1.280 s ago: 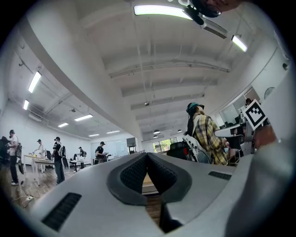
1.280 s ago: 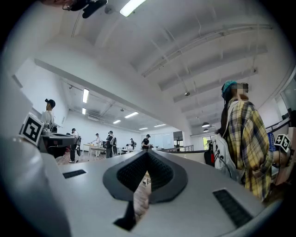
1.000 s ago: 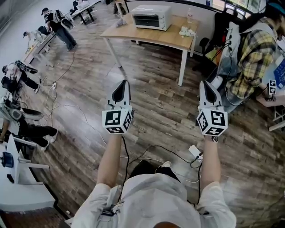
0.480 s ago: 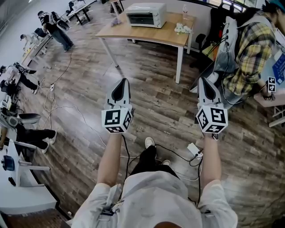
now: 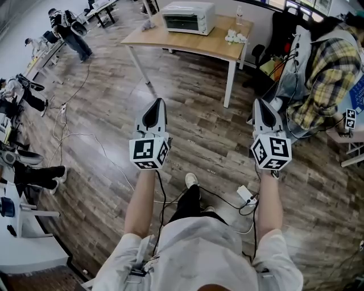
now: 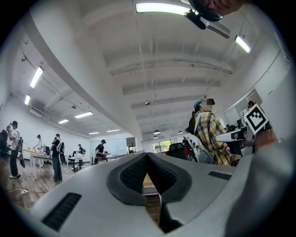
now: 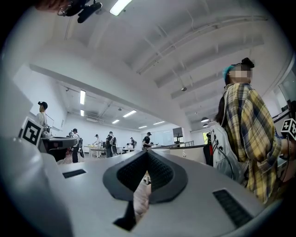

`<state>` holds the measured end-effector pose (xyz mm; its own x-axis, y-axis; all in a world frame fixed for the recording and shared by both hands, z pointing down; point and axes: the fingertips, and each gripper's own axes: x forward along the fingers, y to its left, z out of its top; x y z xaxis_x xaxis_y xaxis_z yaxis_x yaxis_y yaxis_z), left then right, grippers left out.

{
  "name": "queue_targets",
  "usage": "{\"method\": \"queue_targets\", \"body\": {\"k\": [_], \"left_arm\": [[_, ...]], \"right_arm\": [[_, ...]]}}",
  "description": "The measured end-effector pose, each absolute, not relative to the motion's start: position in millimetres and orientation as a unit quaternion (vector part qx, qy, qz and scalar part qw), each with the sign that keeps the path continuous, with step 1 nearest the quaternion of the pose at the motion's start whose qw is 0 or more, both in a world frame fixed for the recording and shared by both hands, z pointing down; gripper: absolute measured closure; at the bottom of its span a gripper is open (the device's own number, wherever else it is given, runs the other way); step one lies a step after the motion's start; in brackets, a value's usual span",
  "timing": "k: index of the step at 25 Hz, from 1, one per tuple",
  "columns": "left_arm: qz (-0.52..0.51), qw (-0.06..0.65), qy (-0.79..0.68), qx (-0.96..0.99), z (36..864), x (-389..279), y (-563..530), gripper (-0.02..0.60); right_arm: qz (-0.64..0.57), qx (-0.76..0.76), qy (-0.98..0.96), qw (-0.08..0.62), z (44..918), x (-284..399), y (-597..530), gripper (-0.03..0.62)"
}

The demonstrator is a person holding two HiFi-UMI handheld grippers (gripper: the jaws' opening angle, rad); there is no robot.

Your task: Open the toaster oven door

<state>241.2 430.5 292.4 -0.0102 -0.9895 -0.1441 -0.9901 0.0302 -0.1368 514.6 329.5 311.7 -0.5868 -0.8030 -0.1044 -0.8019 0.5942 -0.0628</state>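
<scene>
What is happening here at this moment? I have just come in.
A person holds a hand-held gripper in each hand, out in front over the wood floor. The left hand-held gripper and the right hand-held gripper are both shut and hold nothing. The toaster oven stands on a wooden table farther ahead, well apart from both. Its door looks closed, so the opening has not begun.

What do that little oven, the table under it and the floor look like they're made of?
Toaster oven: probably painted metal, going by its pale silvery shell; the door is dark and glass-like.
Table: light, matte wood-look top; white legs, likely metal.
Floor: grey-brown plank pattern, wood or vinyl; I cannot tell which.
</scene>
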Motion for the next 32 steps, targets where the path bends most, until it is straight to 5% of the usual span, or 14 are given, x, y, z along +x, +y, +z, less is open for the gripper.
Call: {"method": "queue_targets", "body": {"k": [32], "left_arm": [[0.006,0.085,0.728,-0.68,311.5,42.3,233.7,0.568]], "right_arm": [[0.006,-0.43,0.903,0.024,318.4,311.6,124.0,0.572]]}}
